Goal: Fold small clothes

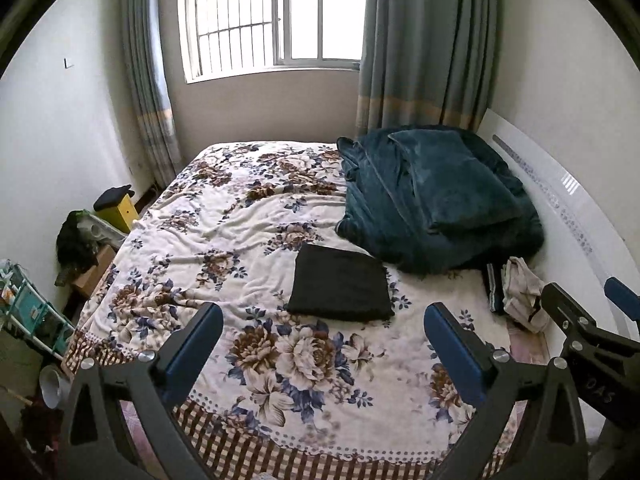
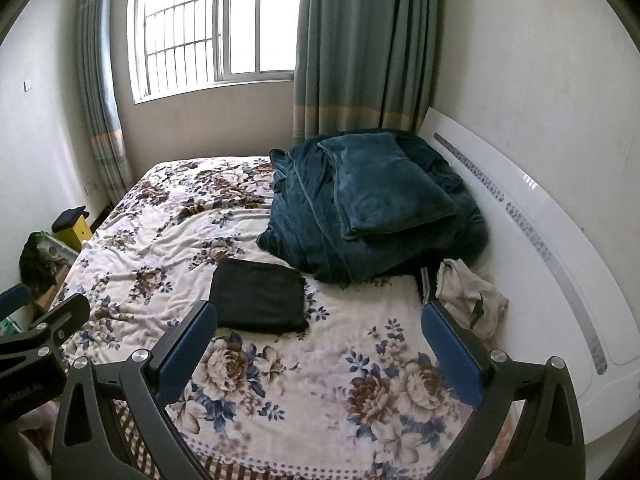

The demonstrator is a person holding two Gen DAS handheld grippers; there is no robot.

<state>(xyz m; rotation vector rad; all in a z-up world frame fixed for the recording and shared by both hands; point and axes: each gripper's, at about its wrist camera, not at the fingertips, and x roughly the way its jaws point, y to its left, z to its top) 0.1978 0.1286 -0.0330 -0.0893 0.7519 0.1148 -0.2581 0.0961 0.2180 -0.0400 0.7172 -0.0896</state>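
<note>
Left gripper hangs above the near end of the bed, jaws spread wide, nothing between them — blue pads face each other over the floral sheet. Right gripper is likewise wide open and empty, held beside the left one; each shows at the edge of the other's view.

Black garment lies folded in a flat rectangle mid-bed, on the floral sheet, ahead of both grippers and apart from them. Neither gripper touches it.

Behind it, towards the headboard, a teal blanket is heaped, with a folded teal piece on top. The black garment's far corner lies just beside the heap's near edge; whether they touch is unclear.

A crumpled light cloth lies at the right edge of the bed by the headboard, near the right gripper's right finger. A dark item sits just left of it, too small to identify.

Window with curtains at the far wall. On the floor left of the bed — a yellow box with a dark thing on top, and other clutter.
</note>
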